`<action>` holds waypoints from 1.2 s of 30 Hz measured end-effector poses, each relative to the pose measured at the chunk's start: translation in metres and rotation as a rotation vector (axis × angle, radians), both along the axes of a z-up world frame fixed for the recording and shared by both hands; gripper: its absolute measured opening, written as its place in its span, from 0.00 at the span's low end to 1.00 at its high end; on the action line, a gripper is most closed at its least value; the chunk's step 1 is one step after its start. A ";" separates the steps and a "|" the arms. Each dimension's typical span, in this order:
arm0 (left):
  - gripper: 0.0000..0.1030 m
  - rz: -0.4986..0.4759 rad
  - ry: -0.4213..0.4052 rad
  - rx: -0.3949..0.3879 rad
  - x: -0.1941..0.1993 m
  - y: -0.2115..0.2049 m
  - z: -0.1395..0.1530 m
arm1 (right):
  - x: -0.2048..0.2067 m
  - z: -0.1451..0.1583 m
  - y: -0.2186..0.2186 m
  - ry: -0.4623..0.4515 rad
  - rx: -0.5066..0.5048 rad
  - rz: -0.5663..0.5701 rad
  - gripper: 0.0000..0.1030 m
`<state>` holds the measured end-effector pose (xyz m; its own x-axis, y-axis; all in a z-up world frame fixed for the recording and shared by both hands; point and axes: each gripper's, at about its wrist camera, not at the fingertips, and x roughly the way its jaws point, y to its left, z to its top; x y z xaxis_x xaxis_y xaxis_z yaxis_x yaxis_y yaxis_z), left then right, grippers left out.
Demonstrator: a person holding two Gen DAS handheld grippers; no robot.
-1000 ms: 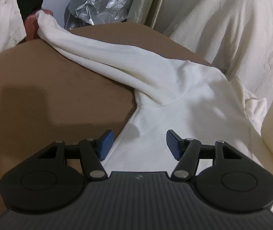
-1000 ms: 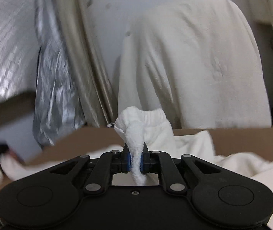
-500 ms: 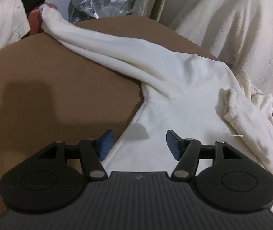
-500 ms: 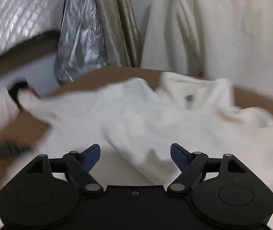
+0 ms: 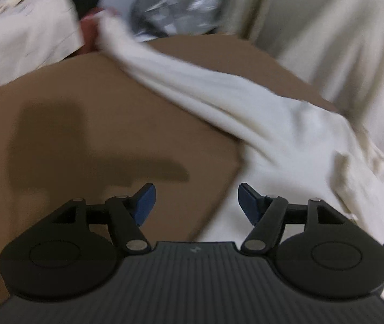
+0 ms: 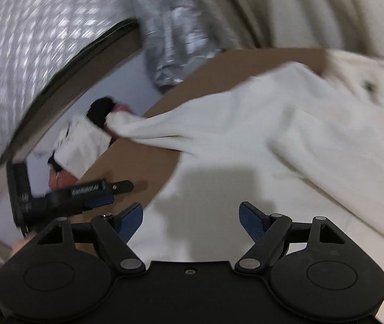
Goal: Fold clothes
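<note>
Since a second ago the right gripper (image 6: 190, 216) has let go of the bunched cuff it was pinching, and its blue fingers (image 6: 251, 220) now stand wide apart with nothing pressed between them, hanging over the body of the white garment (image 6: 246, 162). Meanwhile the left gripper (image 5: 194, 202) has slid sideways off the cloth, so that bare brown table (image 5: 97, 135) lies under most of its gap and only its right-hand finger (image 5: 248, 202) sits over the garment's edge (image 5: 286, 148). Its jaws are opening, and nothing is gripped between them.

That garment lies spread on the brown table, its body toward the right side in the left wrist view. One long sleeve (image 5: 181, 81) stretches out across the brown surface to the far left corner, where its end hangs at the table edge beside something dark and reddish, too blurred to name. Crinkled silver foil (image 6: 170, 40) and pale draped cloth (image 5: 326, 40) stand behind the table. From the right wrist view the left gripper (image 6: 95, 194) shows low at the left, over the table near the garment's edge.
</note>
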<state>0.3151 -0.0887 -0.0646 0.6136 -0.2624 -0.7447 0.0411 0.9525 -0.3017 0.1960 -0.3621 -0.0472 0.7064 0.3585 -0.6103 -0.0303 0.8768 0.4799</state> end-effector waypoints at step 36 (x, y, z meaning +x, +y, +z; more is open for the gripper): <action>0.19 -0.299 -0.408 -0.086 -0.044 -0.174 0.108 | -0.122 -0.011 -0.031 0.077 -0.003 -0.055 0.66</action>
